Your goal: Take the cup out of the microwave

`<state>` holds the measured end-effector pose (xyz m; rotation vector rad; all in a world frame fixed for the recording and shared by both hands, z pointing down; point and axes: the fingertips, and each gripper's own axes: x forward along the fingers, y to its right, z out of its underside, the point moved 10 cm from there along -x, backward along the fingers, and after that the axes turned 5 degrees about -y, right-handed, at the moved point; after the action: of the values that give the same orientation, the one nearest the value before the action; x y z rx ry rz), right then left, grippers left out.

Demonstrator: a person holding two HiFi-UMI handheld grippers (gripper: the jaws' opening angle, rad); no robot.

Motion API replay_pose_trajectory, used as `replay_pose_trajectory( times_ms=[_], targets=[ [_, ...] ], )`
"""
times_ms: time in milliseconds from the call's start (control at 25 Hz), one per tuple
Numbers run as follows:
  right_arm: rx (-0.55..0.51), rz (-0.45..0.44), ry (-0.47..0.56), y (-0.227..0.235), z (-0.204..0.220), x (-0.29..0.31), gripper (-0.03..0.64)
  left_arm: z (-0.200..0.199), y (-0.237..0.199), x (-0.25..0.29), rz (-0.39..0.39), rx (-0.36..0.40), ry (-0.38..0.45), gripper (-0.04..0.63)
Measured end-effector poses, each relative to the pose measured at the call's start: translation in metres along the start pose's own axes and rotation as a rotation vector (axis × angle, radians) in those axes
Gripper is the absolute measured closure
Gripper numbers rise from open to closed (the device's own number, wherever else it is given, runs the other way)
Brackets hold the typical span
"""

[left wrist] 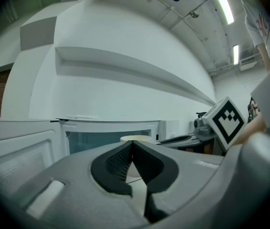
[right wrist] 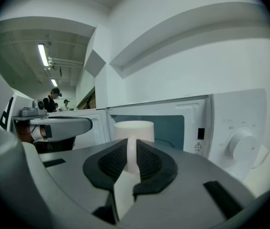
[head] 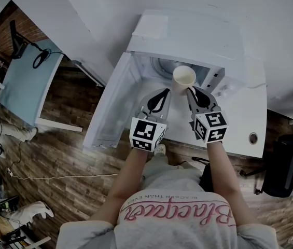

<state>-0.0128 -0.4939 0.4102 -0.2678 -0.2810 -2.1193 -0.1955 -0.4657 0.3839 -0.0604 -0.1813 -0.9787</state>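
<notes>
Hidden or unclear:
- In the right gripper view, the lower body of the cup (right wrist: 134, 129) is behind your right gripper (right wrist: 131, 146). Only the rim and upper wall show.
- No view shows the cup's base, so you cannot tell whether it rests on the floor of the microwave (head: 198, 40) or hangs clear of it.
- In the head view, the microwave's top panel covers most of the cavity. Only a strip of the interior shows behind the cup.
- In the left gripper view, only a sliver of the cup's rim shows above your left gripper (left wrist: 131, 146).
- The dial (right wrist: 242, 144) sits at the warped edge of the right gripper view, and its markings are unreadable.

Cup position: at the mouth of the cavity. The door (head: 112, 100) is swung fully open to the left.

Jaws:
- Right: nearly together. The pads clamp a narrow white upright strip, the cup's handle, and the cup's body is just beyond the tips.
- Left: the tips meet with nothing between them. This gripper is just beside the cup on its left, not touching it.
</notes>
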Motion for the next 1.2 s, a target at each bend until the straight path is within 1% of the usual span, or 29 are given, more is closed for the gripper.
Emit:
replay_pose_trajectory(
  times_ms=[520, 840, 960, 1200],
  targets=[
    [-0.009, -0.037, 0.009, 0.0, -0.011, -0.027, 0.566, -0.012, 0.012, -0.009, -0.015, -0.005, 0.034, 0.591],
    [0.019, -0.046, 0.027, 0.001, -0.014, -0.048, 0.566, -0.014, 0.023, -0.014, -0.014, 0.025, 0.042, 0.591],
    [0.03, -0.049, 0.038, 0.001, -0.016, -0.054, 0.565, -0.016, 0.025, -0.015, -0.016, 0.022, 0.049, 0.591],
    [0.011, -0.053, 0.054, 0.001, -0.024, -0.071, 0.565, -0.023, 0.029, -0.015, -0.013, 0.031, 0.074, 0.591]
  ],
)
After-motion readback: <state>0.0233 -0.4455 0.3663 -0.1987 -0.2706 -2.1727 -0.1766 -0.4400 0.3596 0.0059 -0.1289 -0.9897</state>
